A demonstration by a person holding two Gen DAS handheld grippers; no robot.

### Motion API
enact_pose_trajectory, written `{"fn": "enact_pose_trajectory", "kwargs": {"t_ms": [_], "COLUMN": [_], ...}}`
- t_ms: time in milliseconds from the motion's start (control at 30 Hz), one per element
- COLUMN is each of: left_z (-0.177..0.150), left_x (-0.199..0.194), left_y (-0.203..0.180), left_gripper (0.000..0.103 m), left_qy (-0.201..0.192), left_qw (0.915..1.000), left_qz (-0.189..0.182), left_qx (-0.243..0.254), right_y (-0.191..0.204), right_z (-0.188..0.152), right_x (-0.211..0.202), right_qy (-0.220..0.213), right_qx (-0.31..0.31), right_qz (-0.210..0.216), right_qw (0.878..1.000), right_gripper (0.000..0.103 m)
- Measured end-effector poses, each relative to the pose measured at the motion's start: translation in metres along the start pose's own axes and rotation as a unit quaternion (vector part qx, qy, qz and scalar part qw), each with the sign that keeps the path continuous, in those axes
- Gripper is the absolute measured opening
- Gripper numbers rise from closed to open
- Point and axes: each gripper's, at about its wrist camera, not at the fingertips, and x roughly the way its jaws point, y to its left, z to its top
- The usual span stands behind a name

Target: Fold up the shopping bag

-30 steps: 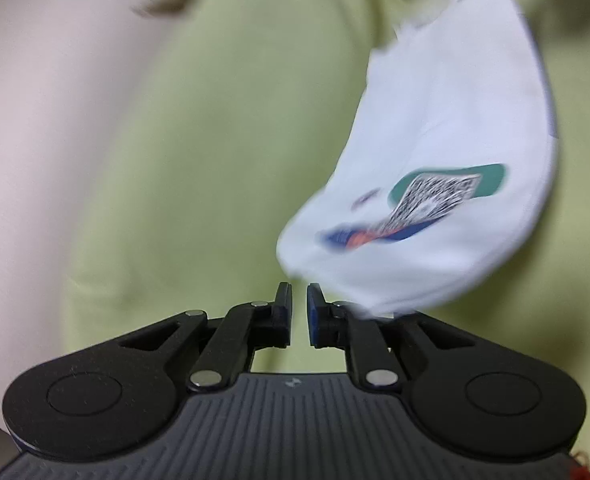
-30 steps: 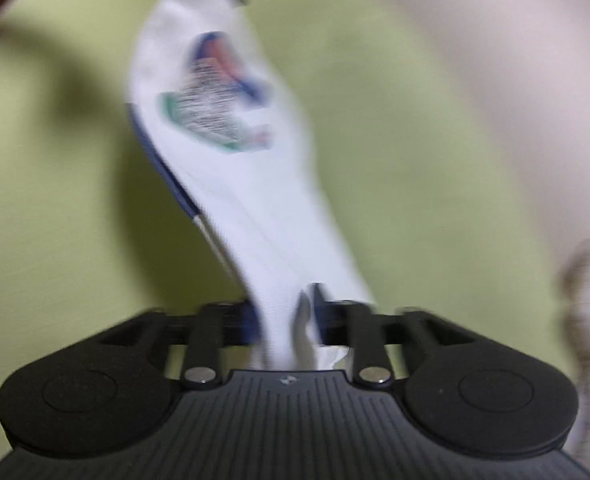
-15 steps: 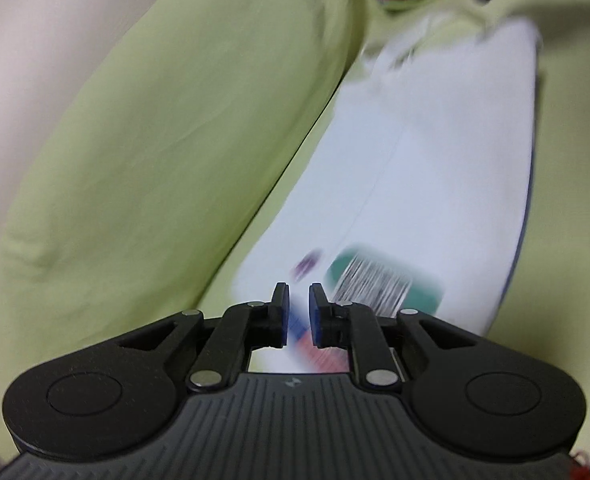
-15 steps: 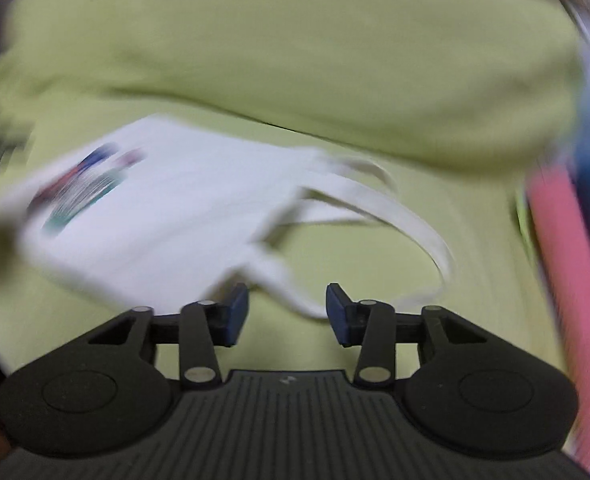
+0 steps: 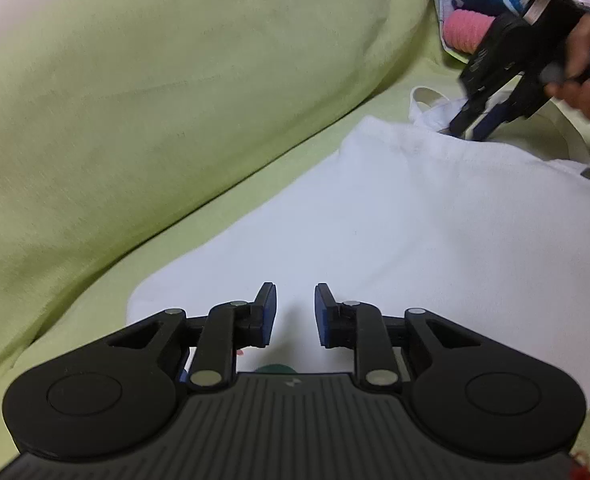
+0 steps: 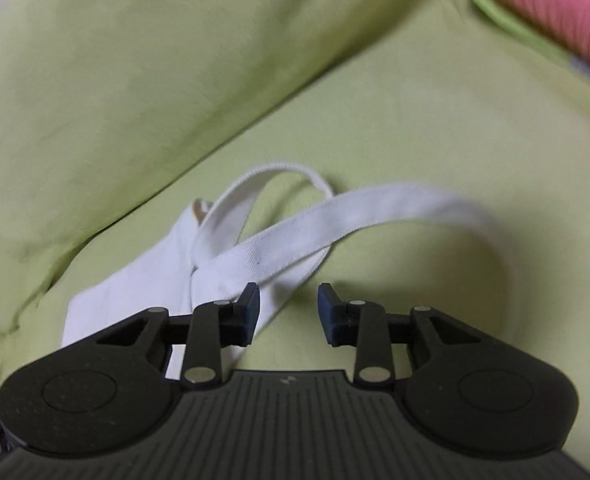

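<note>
Bag [image 5: 435, 232] is laid flat, white, on the green sofa seat [image 5: 223, 200], just in front of the back cushion [image 5: 155, 80].

Left gripper [image 5: 295, 310] is held over the bag's near end. Jaws are parted a little and have just been opening; nothing is gripped, only bag cloth is seen below the gap. A bit of green and red print is seen at the gripper's base, mostly hidden; no writing can be read.

Right gripper [image 5: 473, 128] is seen in the left view at the bag's far, open edge, held by a hand [image 5: 587, 64], tips at or on the cloth; contact cannot be told there. In the right view, right gripper [image 6: 289, 312] is partly open, jaws just been closing. The handles [image 6: 295, 228] are crossed in loops on the seat ahead; one strap runs past the left finger [image 6: 249, 312] into the gap. No squeeze by the pads is seen. Pink and blue fabric [image 5: 471, 32] is piled at the far right.

Versus a second ago: the bag was hung in the air from the right gripper with the QR-style print visible; now it is down flat, released, the print mostly hidden under the left gripper.
</note>
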Motion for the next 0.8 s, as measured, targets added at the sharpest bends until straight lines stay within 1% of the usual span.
{"fn": "enact_pose_trajectory", "kwargs": {"t_ms": [33,67,100,167,233,267,333,367,400,433,500,567,600,633,667,700,733,767,800], "left_z": [-0.001,-0.003,-0.005,-0.008,-0.010,-0.011,-0.012,-0.013,-0.013,-0.014,-0.013,-0.011,-0.011,-0.010,-0.010,-0.009,-0.009,-0.009,-0.010], "left_x": [-0.001,-0.001,0.000,0.000,0.000,0.000,-0.003,-0.006,-0.010,-0.013,-0.018,-0.021,-0.023,-0.025,-0.027,-0.029,-0.031,-0.034,-0.037], "left_y": [0.001,0.001,0.000,0.000,-0.002,-0.004,-0.008,-0.009,-0.010,-0.010,-0.011,-0.013,-0.015,-0.017,-0.019,-0.021,-0.023,-0.024,-0.025], "left_gripper": [0.027,0.027,0.027,0.027,0.027,0.027,0.028,0.028,0.028,0.028,0.028,0.028,0.028,0.028,0.028,0.028,0.028,0.029,0.030], "left_qy": [0.002,0.005,0.007,0.012,0.018,0.019,0.020,0.018,0.015,0.012,0.010,0.007,0.006,0.005,0.003,0.003,0.003,0.002,0.002], "left_qw": [1.0000,1.0000,1.0000,0.9999,0.9998,0.9998,0.9998,0.9998,0.9999,0.9999,0.9998,0.9998,0.9998,0.9998,0.9998,0.9997,0.9997,0.9997,0.9997], "left_qz": [-0.001,-0.002,-0.002,-0.003,-0.002,-0.001,0.001,0.000,-0.003,-0.006,-0.011,-0.011,-0.012,-0.014,-0.015,-0.015,-0.016,-0.017,-0.018], "left_qx": [-0.002,-0.003,-0.005,-0.005,-0.005,-0.003,0.003,0.006,0.008,0.009,0.011,0.013,0.014,0.015,0.016,0.016,0.016,0.016,0.016], "right_y": [0.000,0.000,-0.001,-0.003,0.003,0.009,0.022,0.030,0.039,0.048,0.061,0.066,0.067,0.067,0.065,0.062,0.060,0.060,0.061], "right_z": [-0.002,-0.002,-0.002,-0.001,-0.001,0.000,0.001,0.001,0.001,0.000,-0.003,-0.006,-0.008,-0.013,-0.018,-0.024,-0.031,-0.040,-0.048], "right_x": [0.009,0.010,0.012,0.017,0.023,0.026,0.030,0.028,0.023,0.017,0.001,-0.019,-0.028,-0.033,-0.035,-0.035,-0.036,-0.038,-0.041], "right_qy": [-0.011,-0.028,-0.035,-0.042,-0.040,-0.036,-0.029,-0.034,-0.047,-0.061,-0.087,-0.100,-0.101,-0.100,-0.087,-0.057,-0.041,-0.015,0.010], "right_qx": [0.012,0.028,0.048,0.085,0.072,0.051,0.006,-0.022,-0.058,-0.096,-0.181,-0.249,-0.287,-0.334,-0.378,-0.413,-0.439,-0.467,-0.489], "right_qz": [-0.001,0.008,0.022,0.034,0.032,0.022,0.001,-0.023,-0.063,-0.105,-0.188,-0.266,-0.313,-0.360,-0.392,-0.403,-0.408,-0.399,-0.383], "right_qw": [1.000,0.999,0.998,0.995,0.996,0.998,1.000,0.999,0.995,0.988,0.961,0.926,0.900,0.865,0.834,0.815,0.799,0.789,0.784], "right_gripper": [0.027,0.028,0.028,0.027,0.026,0.011,0.005,0.004,0.004,0.002,0.002,0.002,0.001,0.000,0.000,0.000,0.002,0.012,0.020]}}
